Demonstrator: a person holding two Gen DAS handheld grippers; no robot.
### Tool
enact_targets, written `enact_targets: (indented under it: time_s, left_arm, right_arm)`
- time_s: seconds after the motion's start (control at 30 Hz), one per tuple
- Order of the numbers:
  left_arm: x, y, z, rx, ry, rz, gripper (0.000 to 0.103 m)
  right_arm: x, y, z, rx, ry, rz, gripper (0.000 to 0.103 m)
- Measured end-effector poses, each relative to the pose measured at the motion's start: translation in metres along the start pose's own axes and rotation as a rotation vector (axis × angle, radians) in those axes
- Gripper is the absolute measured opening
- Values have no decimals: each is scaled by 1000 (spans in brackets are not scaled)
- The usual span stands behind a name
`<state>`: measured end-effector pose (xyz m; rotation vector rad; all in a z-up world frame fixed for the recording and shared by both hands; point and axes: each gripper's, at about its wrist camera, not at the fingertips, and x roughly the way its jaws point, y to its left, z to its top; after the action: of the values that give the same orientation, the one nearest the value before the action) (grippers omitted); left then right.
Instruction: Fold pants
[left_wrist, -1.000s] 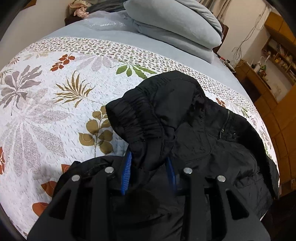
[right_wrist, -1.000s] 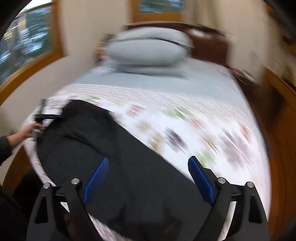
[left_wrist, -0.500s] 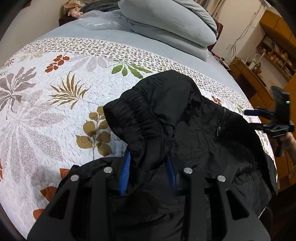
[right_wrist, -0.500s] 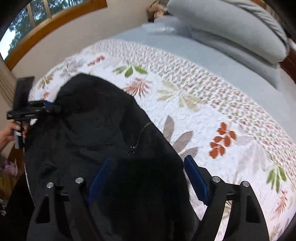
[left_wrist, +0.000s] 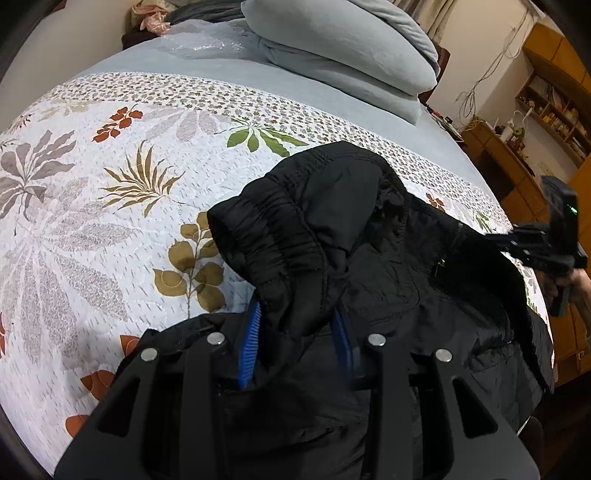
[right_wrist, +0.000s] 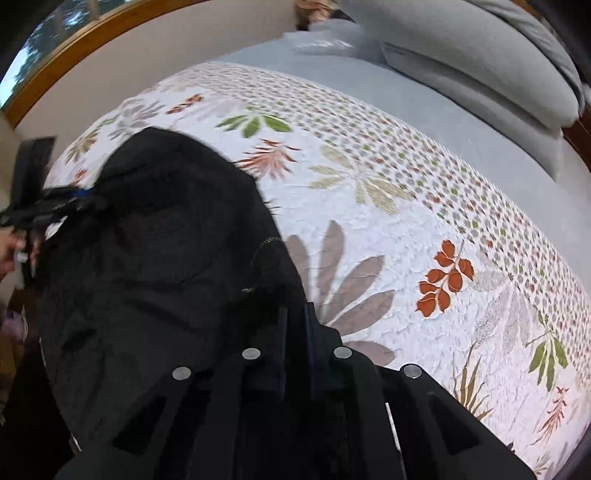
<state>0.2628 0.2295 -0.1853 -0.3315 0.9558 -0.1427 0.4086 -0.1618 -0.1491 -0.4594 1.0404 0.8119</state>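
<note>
Black quilted pants (left_wrist: 369, 266) on leaf-print quilt (left_wrist: 110, 192), gathered waistband pinched in left gripper (left_wrist: 295, 328), right gripper (right_wrist: 295, 325) clamping hem.

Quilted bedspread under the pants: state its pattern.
White quilted bedspread with brown, grey, green and rust leaf prints; clearest in the left wrist view.

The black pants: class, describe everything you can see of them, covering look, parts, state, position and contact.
The black pants look like matte, slightly quilted fabric with a gathered elastic waistband and a zipper. They lie rumpled on the floral bedspread near the bed's edge, not yet folded flat. The left tool pinches a lifted bunch of the waistband between its blue pads; the right tool is closed on the pants' edge on the other side.
</note>
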Motion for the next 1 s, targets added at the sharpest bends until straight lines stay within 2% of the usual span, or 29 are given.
enact_targets:
  time_s: [0.23,0.3,0.37,0.43,0.53,0.63,0.77,0.83,0.87,0.9,0.93,0.97,1.0]
  left_arm:
    - [-23,0,-7,-33,-28,30,37]
    - [-34,-1,-13,-41,-42,39,41]
    - [-50,-1,-22,-53,-65,41,52]
    - [-64,0,-33,-66,-74,56,56]
    - [-84,5,-56,-94,-74,78,56]
    - [-104,13,-83,-137,-65,98,57]
    - [-128,16,-113,-151,-69,142,66]
    - [-133,13,-125,-135,-77,160,69]
    - [-132,11,-131,-122,-77,165,70]
    - [-130,8,-133,-112,-74,166,70]
    - [-128,6,-136,-104,-71,163,70]
    - [-124,3,-138,-96,-67,152,70]
    - [-120,1,-138,-91,-65,142,70]
  right_arm:
    - [-64,48,-22,-60,-140,29,6]
    - [-84,62,-32,-66,-187,56,6]
    - [-105,83,-45,-94,-223,81,5]
    - [-118,104,-59,-132,-243,107,5]
    - [-128,143,-85,-207,-240,170,0]
    - [-129,174,-106,-253,-222,252,0]
    - [-111,202,-124,-276,-153,272,0]
    - [-107,204,-116,-263,-167,221,1]
    - [-107,200,-107,-252,-183,207,9]
    - [-105,193,-91,-240,-194,200,33]
    - [-103,185,-76,-223,-218,151,48]
    - [-99,176,-53,-216,-237,120,69]
    - [-92,168,-35,-208,-238,101,71]
